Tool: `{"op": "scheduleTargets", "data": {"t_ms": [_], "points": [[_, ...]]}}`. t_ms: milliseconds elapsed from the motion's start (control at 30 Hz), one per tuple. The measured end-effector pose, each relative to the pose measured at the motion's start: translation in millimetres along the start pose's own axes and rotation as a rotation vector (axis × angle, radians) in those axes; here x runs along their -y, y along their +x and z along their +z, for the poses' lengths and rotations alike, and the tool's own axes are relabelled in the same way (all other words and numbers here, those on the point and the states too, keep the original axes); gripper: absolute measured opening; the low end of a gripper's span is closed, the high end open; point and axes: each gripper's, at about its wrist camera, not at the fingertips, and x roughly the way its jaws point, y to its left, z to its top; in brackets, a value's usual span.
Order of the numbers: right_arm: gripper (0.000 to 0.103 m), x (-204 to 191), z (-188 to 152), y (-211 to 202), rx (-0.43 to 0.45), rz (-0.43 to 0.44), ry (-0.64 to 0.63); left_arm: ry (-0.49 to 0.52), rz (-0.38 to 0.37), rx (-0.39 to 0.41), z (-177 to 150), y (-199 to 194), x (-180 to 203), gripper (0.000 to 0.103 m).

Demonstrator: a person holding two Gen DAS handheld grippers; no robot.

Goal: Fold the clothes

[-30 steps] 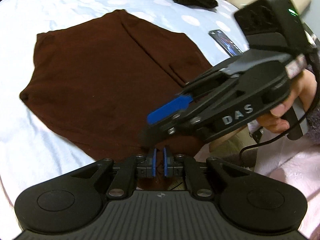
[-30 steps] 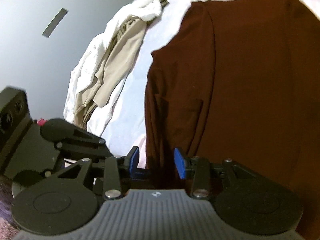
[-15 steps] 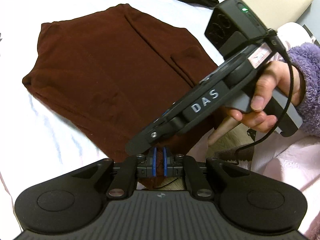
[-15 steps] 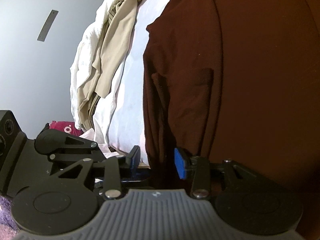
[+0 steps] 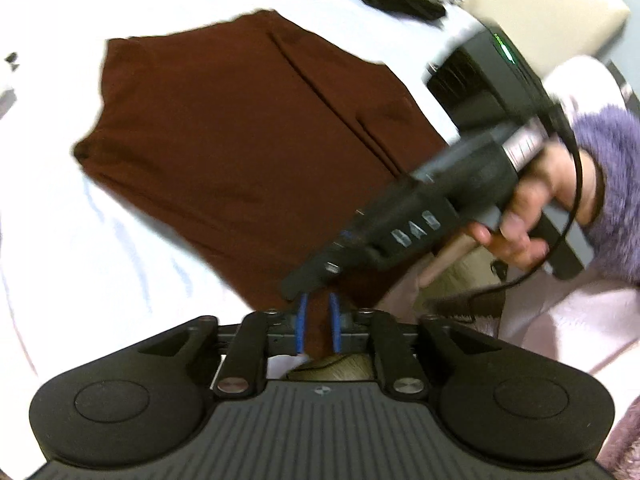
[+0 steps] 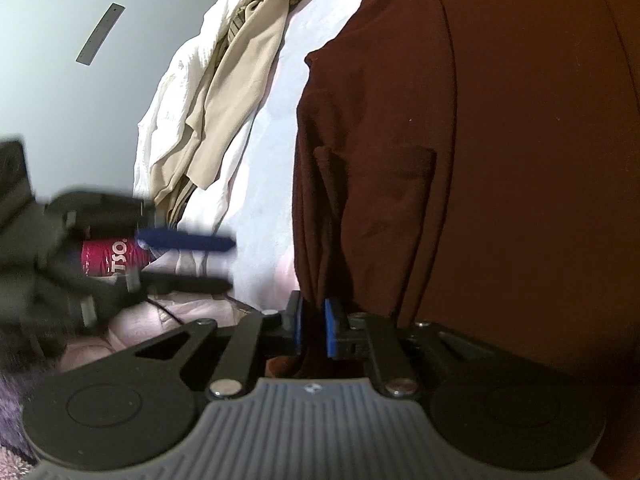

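Since a second ago, my left gripper has let go of the dark brown cloth shirt's near corner; its blue pads are opening, cloth between them but not pinched. My right gripper has narrowed and is closing on the shirt's folded edge, fabric between its pads. That shirt lies flat on the pale blue bedsheet. Raised letters on the right gripper's body are too blurred to read. On a red packet I read "TSO". Cream and beige clothes lie heaped beside the shirt.
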Motion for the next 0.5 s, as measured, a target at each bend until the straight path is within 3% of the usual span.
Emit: {"op": "scheduleTargets", "data": {"t_ms": [133, 500], "points": [[0.012, -2, -1, -1, 0.002, -0.005, -0.02, -0.112, 0.029, 0.035, 18, -13, -33, 0.029], [0.013, -5, -2, -1, 0.0, -0.018, -0.067, -0.395, 0.088, 0.091, 58, 11, -127, 0.031]]}}
